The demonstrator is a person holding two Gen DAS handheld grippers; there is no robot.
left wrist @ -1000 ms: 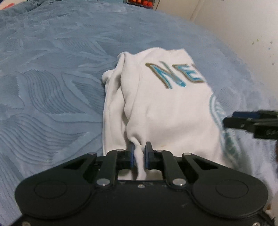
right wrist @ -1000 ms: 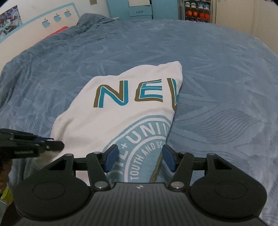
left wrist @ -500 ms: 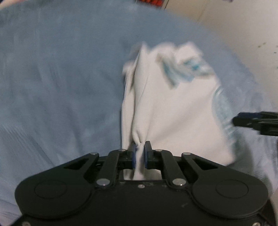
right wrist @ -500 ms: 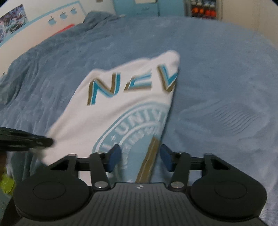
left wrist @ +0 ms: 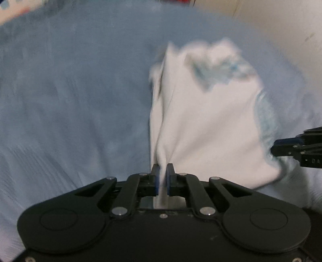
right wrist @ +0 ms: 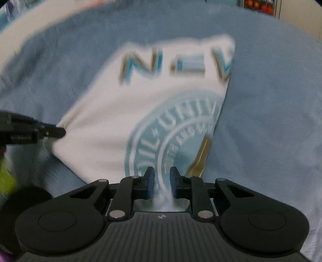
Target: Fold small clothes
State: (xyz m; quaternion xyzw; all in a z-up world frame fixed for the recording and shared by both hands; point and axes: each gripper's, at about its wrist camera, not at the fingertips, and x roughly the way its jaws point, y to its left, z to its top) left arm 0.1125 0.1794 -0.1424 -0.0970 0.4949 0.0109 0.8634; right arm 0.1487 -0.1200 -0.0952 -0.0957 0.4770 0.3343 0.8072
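A white T-shirt (right wrist: pixel 104 121) with blue and gold lettering and a light blue round emblem is folded lengthwise and lifted at its near edge off the blue bedspread (right wrist: pixel 271 100). My left gripper (left wrist: pixel 162 171) is shut on the shirt's (left wrist: pixel 201 121) near left corner, the cloth bunched between its blue pads. My right gripper (right wrist: pixel 162 175) has closed on the near edge at the emblem, with cloth between its fingers. Each gripper shows in the other's view: the right gripper (left wrist: pixel 289 149) at the right edge, the left gripper (right wrist: pixel 38 132) at the left. Both views are motion-blurred.
The blue textured bedspread (left wrist: pixel 70 100) spreads all around the shirt. A cream wall (left wrist: pixel 281 30) rises at the far right in the left wrist view. Shelves with orange items (right wrist: pixel 259 8) stand beyond the bed's far end.
The right gripper, open a second ago, has shut on the shirt's near edge. Both grippers have lifted the shirt's near edge, and the views have turned blurry with motion.
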